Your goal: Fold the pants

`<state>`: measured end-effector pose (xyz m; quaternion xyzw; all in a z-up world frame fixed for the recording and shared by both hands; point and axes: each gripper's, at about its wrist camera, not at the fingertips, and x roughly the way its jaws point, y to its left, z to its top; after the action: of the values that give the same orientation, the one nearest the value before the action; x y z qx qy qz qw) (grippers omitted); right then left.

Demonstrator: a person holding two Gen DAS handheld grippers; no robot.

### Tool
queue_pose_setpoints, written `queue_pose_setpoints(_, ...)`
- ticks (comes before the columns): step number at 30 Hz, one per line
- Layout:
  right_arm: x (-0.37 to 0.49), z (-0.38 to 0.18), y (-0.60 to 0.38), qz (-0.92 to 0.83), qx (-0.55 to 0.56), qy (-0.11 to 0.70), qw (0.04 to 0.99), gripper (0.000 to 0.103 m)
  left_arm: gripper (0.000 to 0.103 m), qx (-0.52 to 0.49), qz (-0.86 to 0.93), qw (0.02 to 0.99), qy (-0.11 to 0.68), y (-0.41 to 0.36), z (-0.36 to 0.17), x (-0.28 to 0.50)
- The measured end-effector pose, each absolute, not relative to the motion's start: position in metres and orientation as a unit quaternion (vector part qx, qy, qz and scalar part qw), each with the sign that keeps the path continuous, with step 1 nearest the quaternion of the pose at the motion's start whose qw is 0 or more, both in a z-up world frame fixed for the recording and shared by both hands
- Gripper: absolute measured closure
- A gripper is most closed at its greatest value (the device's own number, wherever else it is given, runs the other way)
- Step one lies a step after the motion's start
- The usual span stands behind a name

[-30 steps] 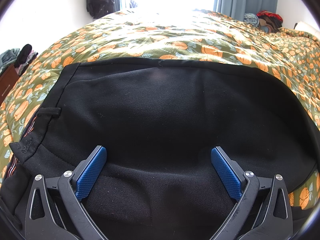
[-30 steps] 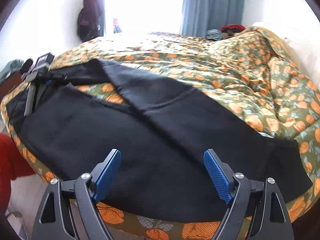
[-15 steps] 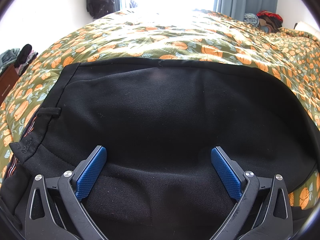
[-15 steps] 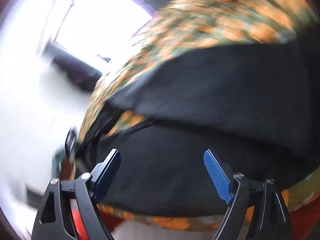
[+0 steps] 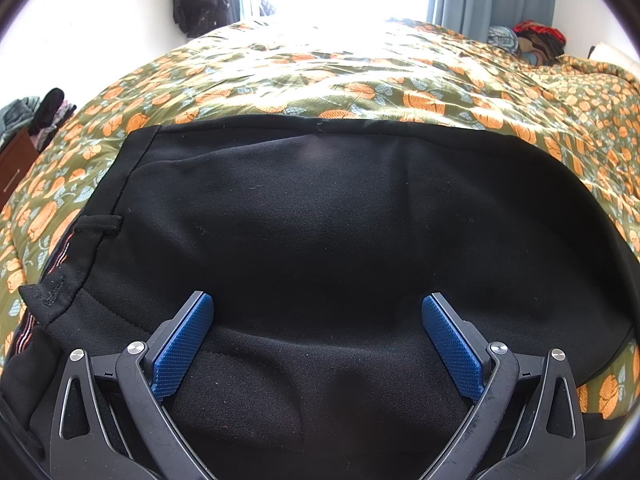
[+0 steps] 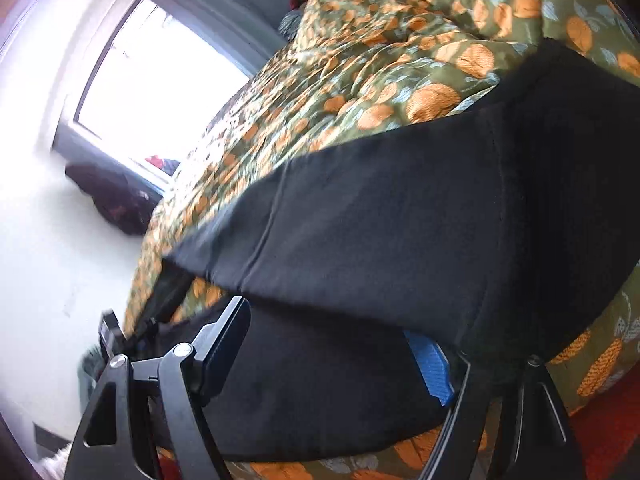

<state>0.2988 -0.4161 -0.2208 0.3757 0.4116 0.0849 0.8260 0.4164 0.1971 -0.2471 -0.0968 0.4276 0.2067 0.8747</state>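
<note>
The right gripper (image 6: 340,344) has its jaws wide apart and rolled onto one side, one blue pad slipped under the edge of a pant leg near its hem and the other over the lower leg, not yet pinching. The left gripper (image 5: 316,344) hovers with jaws apart over the seat of the black pants (image 5: 340,232), which lie spread on the floral bed (image 5: 360,80). The step in hand seems the first fold; next, the right jaws must close on that leg edge.

A fold of the black fabric pants (image 6: 380,240) hid the tip of the right gripper's (image 6: 332,344) blue pad. The bright window (image 6: 160,92) was blurred
</note>
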Motion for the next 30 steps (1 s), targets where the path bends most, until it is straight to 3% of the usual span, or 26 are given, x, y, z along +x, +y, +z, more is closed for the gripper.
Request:
queue_pose_setpoints(2, 0.302, -0.226, -0.431, 0.058, 0.425, 0.398, 0.811, 0.029, 0.001, -0.097, 0.207, 0.875, 0.428, 0.197, -0.247, 0.416)
queue_pose_setpoints(7, 0.312, -0.239, -0.448, 0.006, 0.490, 0.384, 0.782, 0.052, 0.001, -0.099, 0.205, 0.873, 0.431, 0.197, -0.246, 0.416)
queue_pose_setpoints(8, 0.316, -0.236, -0.448, -0.001, 0.476, 0.387, 0.790, 0.060, 0.001, -0.101, 0.201, 0.868, 0.442, 0.198, -0.244, 0.416)
queue_pose_setpoints(9, 0.320, -0.233, -0.447, -0.005, 0.456, 0.393, 0.799, 0.092, 0.001, -0.103, 0.190, 0.860, 0.462, 0.199, -0.237, 0.416)
queue_pose_setpoints(10, 0.323, -0.227, -0.446, -0.002, 0.436, 0.396, 0.808, 0.099, 0.002, -0.115, 0.186, 0.855, 0.469, 0.201, -0.229, 0.414)
queue_pose_setpoints(16, 0.311, -0.150, -0.442, 0.103, 0.359, 0.345, 0.861, 0.100, 0.001, -0.315, 0.020, 0.857, 0.408, 0.196, -0.160, 0.397)
queue_pose_setpoints(20, 0.288, -0.094, -0.426, 0.175, 0.307, 0.307, 0.884, 0.100, 0.001, -0.407, -0.054, 0.810, 0.419, 0.179, -0.169, 0.435)
queue_pose_setpoints(24, 0.267, -0.056, -0.413, 0.227, 0.279, 0.277, 0.891, 0.100, 0.003, -0.418, -0.048, 0.789, 0.449, 0.157, -0.193, 0.468)
queue_pose_setpoints(25, 0.261, -0.048, -0.412, 0.238, 0.273, 0.271, 0.892, 0.100, 0.006, -0.423, -0.046, 0.782, 0.455, 0.154, -0.199, 0.473)
queue_pose_setpoints(27, 0.252, -0.039, -0.409, 0.260, 0.265, 0.265, 0.890, 0.100, 0.035, -0.432, -0.052, 0.775, 0.457, 0.150, -0.204, 0.479)
queue_pose_setpoints(29, 0.239, -0.039, -0.410, 0.282, 0.265, 0.261, 0.884, 0.100, 0.084, -0.436, -0.063, 0.773, 0.457, 0.152, -0.204, 0.481)
queue_pose_setpoints(30, 0.234, -0.043, -0.414, 0.291, 0.264, 0.264, 0.881, 0.100, 0.093, -0.438, -0.067, 0.774, 0.453, 0.154, -0.202, 0.478)
